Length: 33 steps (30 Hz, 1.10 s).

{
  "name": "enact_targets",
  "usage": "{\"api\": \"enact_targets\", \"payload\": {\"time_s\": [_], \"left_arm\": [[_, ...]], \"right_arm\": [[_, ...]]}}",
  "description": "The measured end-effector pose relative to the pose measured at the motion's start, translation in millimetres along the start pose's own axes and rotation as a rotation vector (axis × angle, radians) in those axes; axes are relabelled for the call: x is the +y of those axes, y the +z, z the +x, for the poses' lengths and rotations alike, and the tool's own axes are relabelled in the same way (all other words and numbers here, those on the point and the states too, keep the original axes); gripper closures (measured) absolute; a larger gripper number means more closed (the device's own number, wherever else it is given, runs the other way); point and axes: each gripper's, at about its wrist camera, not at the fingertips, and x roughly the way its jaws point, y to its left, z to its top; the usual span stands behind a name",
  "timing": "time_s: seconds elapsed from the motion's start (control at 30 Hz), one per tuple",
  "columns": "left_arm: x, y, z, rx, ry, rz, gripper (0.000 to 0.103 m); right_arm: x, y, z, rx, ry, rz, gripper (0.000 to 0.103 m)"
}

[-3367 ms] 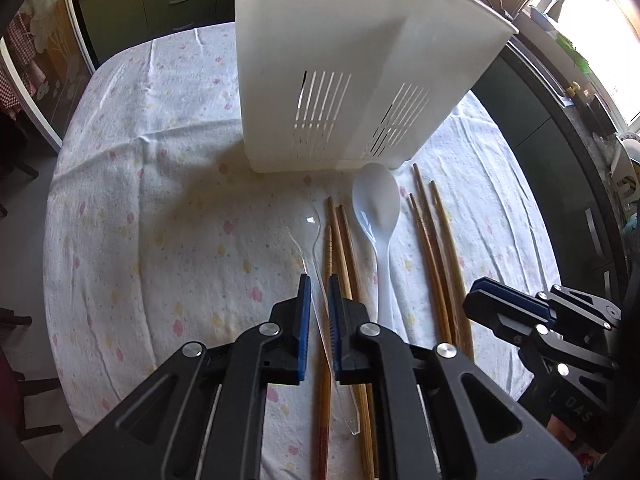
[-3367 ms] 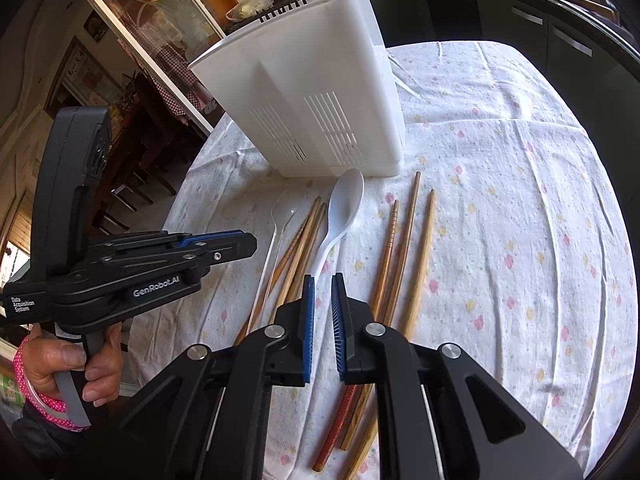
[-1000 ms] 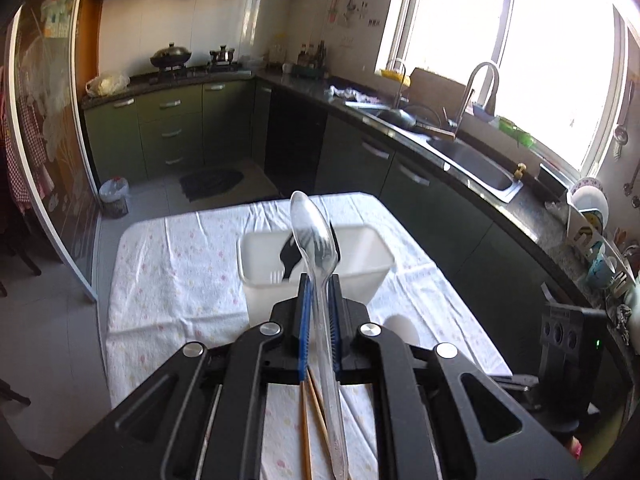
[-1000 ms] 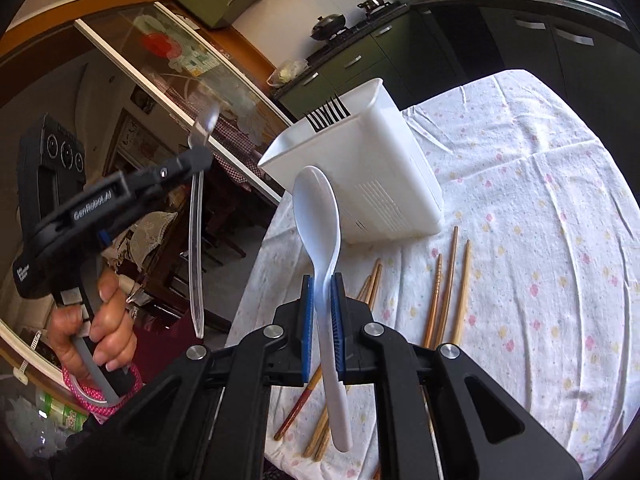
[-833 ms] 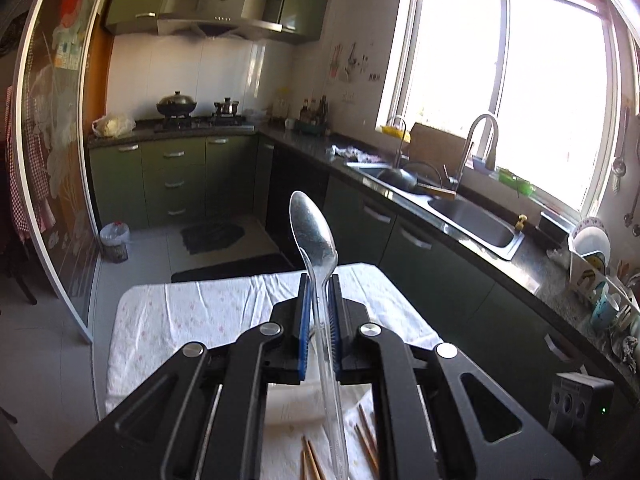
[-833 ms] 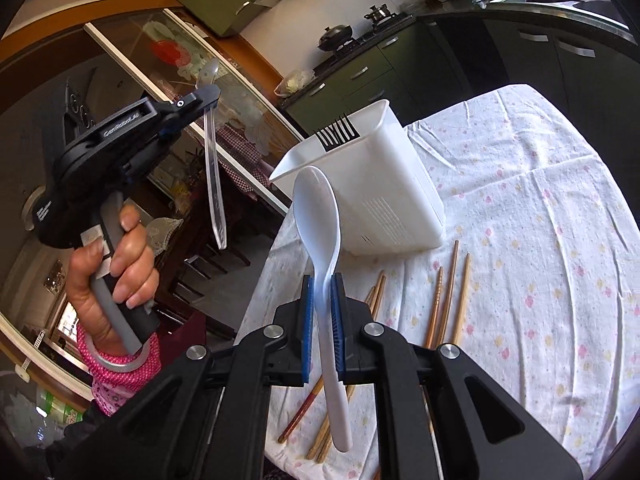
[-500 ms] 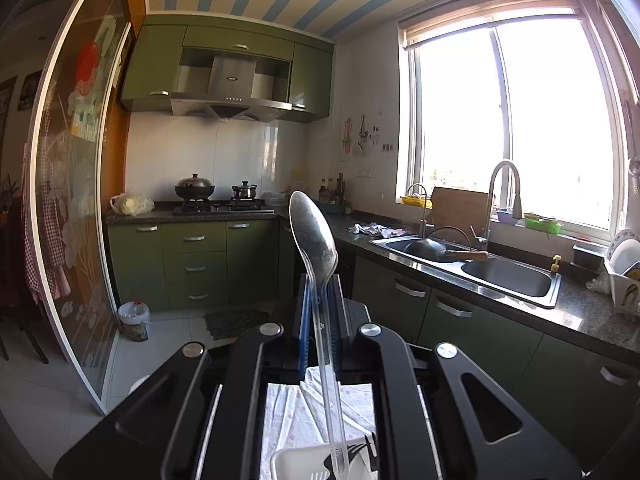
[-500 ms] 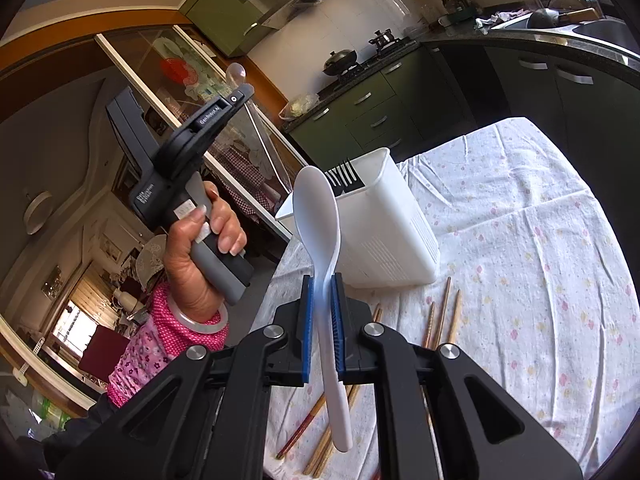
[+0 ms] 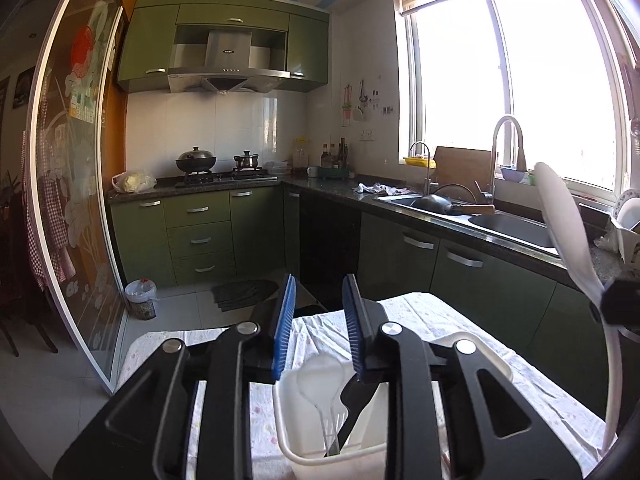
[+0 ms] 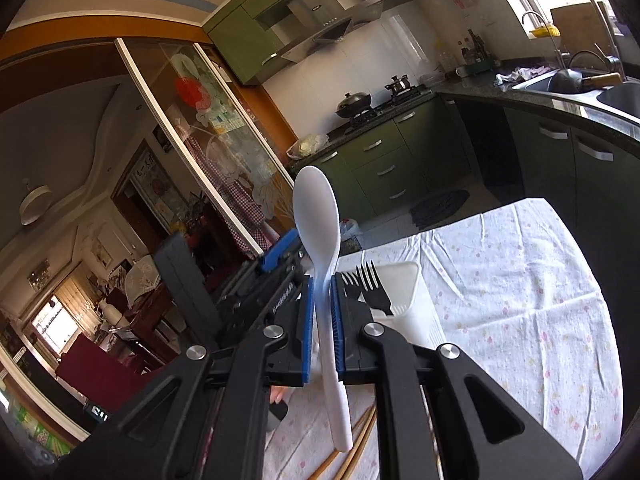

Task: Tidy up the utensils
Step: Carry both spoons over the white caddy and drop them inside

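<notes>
Black fork point(image 9: 356, 396) and clear spoon point(image 9: 320, 376) occupy the holder point(image 9: 304, 454)

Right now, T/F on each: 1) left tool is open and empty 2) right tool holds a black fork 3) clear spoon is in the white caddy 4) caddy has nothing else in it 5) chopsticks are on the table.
1) The left tool is open and empty: true, nothing sits between its blue pads.
2) The right tool holds a black fork: false. It is shut on the white spoon, bowl end up.
3) The clear spoon is in the white caddy: true.
4) The caddy holds nothing else: false. A black fork stands in it too.
5) Chopsticks lie on the table: true, seen below the right tool.
</notes>
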Motion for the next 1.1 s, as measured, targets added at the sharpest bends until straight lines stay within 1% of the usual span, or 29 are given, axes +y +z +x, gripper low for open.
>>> {"api": "enact_targets", "payload": {"time_s": [0.2,0.33,0.4,0.5,0.63,0.73,0.83,0.93,1.1], "left_arm": [[15,-3,-38,0.023,-0.028,-0.063,0.079],[20,-8,-65,0.028,-0.036,-0.053,0.079],[21,-9,-74,0.030,-0.039,-0.049,0.079],[21,-10,-84,0.037,-0.044,-0.041,0.079],[20,-13,-86,0.058,-0.058,-0.050,0.079],[17,-14,-86,0.068,-0.065,-0.050,0.079],[13,-16,-87,0.074,-0.071,-0.043,0.079],[12,-18,-85,0.094,-0.077,-0.047,0.079],[11,-25,-80,0.139,-0.076,-0.052,0.079]], "right_arm": [[2,32,36,-0.105,-0.068,-0.046,0.094],[1,40,65,-0.166,-0.130,-0.093,0.094],[-2,40,79,-0.175,-0.158,-0.114,0.094],[-9,32,97,-0.152,-0.180,-0.113,0.094],[-15,11,102,-0.151,-0.198,-0.124,0.093],[-19,-2,97,-0.167,-0.203,-0.130,0.093],[-20,-16,90,-0.162,-0.221,-0.151,0.093],[-20,-34,84,-0.151,-0.248,-0.185,0.093],[-18,-50,83,-0.118,-0.271,-0.212,0.093]]}}
